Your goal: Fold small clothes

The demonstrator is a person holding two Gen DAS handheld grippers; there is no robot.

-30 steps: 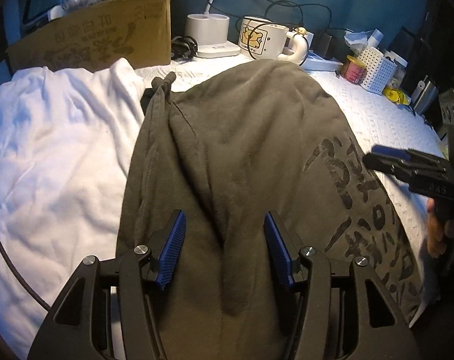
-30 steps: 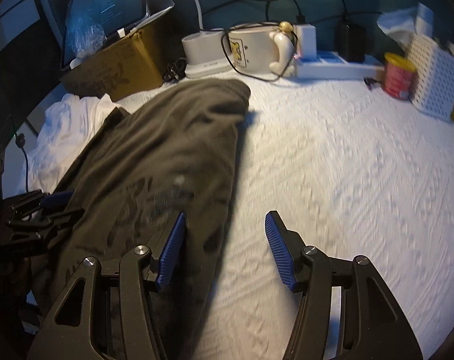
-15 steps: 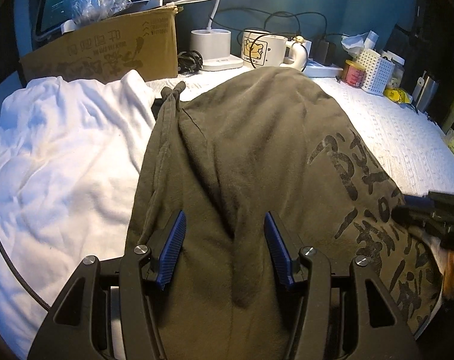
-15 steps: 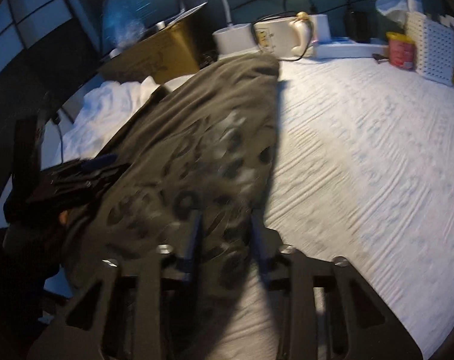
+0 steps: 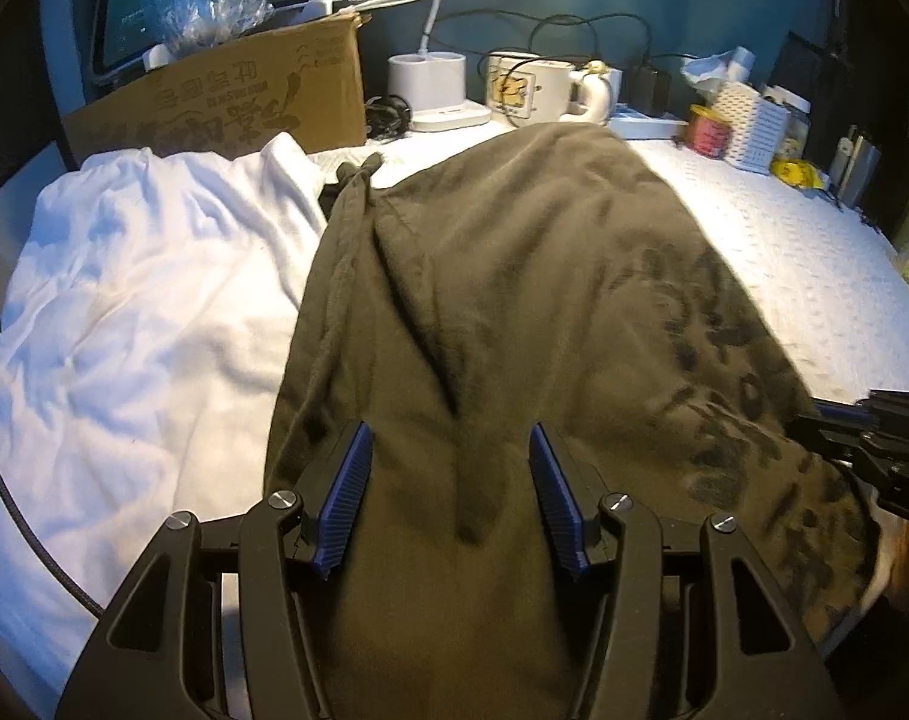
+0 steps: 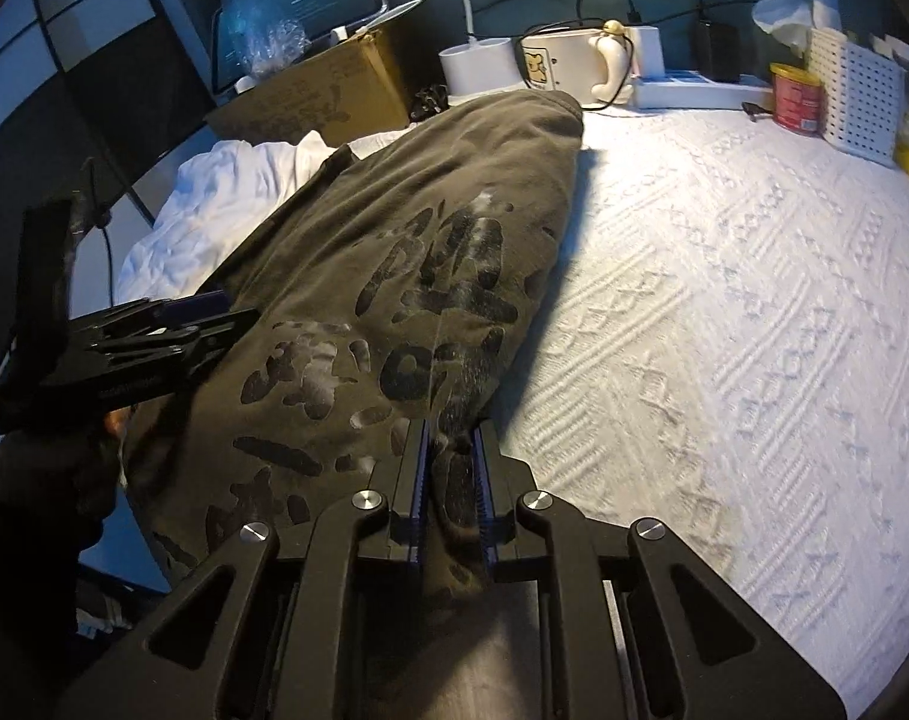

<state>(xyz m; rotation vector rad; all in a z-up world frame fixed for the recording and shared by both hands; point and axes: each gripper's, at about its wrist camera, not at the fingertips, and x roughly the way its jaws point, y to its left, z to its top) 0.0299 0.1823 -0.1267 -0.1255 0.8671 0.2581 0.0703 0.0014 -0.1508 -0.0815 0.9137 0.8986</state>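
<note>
- Your right gripper point(image 6: 451, 468) is clamped on the near right edge of the olive garment point(image 5: 502, 312), pinching a bunched ridge of cloth, not a flat hem — that is your first risk: the bunch looks thick, so you may be holding more than one layer, and a lift would drag the underside along with it.
- Your left gripper point(image 5: 448, 498) is spread wide over the near middle of the garment, gripping nothing; whether its pads touch the cloth I can't tell.
- The garment lies lengthwise down the counter point(image 6: 754, 312), its far end nearly up against the mug point(image 5: 535, 93) and the white lamp base point(image 5: 436, 84). Push the fold away from you and the far edge could nudge the mug or snag those cables.
- Its left side runs along the white cloth point(image 5: 142, 312), overlapping it or touching; I can't tell which. Close the left gripper too far left and you might catch white fabric too.
- A deep crease runs up the middle between the left gripper's fingers. Fold over it unsmoothed and, I'd judge, you lock in a lopsided fold.
- Lifting one-handed on the right would likely twist the garment, printed side rolling in.
</note>
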